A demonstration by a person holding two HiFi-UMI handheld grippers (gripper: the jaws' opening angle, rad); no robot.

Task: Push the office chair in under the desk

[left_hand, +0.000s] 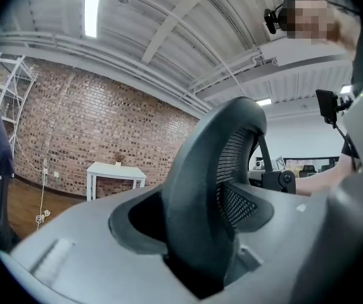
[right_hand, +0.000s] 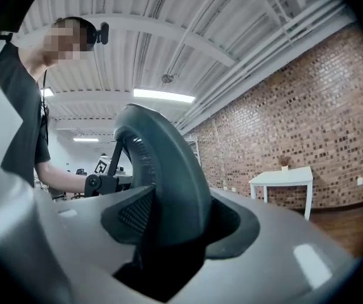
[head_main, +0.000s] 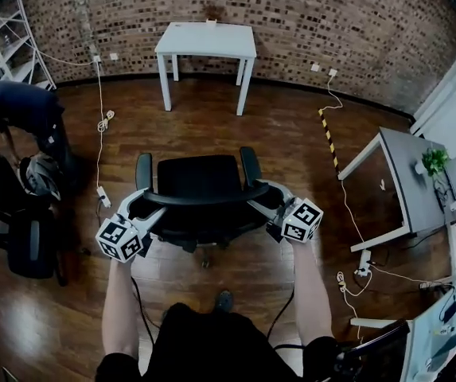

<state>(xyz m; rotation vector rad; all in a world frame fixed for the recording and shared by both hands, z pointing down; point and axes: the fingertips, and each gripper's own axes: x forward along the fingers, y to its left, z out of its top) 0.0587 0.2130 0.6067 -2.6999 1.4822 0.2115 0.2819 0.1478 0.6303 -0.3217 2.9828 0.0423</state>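
A black office chair [head_main: 198, 180] stands on the wooden floor in the middle of the head view, its seat facing the white desk [head_main: 206, 40] by the brick wall, about a chair's length of floor between them. My left gripper [head_main: 154, 206] is shut on the left end of the curved backrest rim [head_main: 204, 200]. At the rim's right end my right gripper [head_main: 261, 200] is shut on it too. In the left gripper view the mesh backrest [left_hand: 203, 182] fills the gap between the jaws, with the white desk [left_hand: 114, 170] beyond. The right gripper view shows the backrest [right_hand: 168, 189] the same way.
A person [head_main: 22, 108] bends over at the left beside a second dark chair [head_main: 29, 245]. A grey desk [head_main: 407, 183] with a small plant [head_main: 434, 161] stands at the right. Cables [head_main: 100, 122] and a yellow-black strip [head_main: 329, 138] lie on the floor. A metal shelf [head_main: 1, 30] fills the far left corner.
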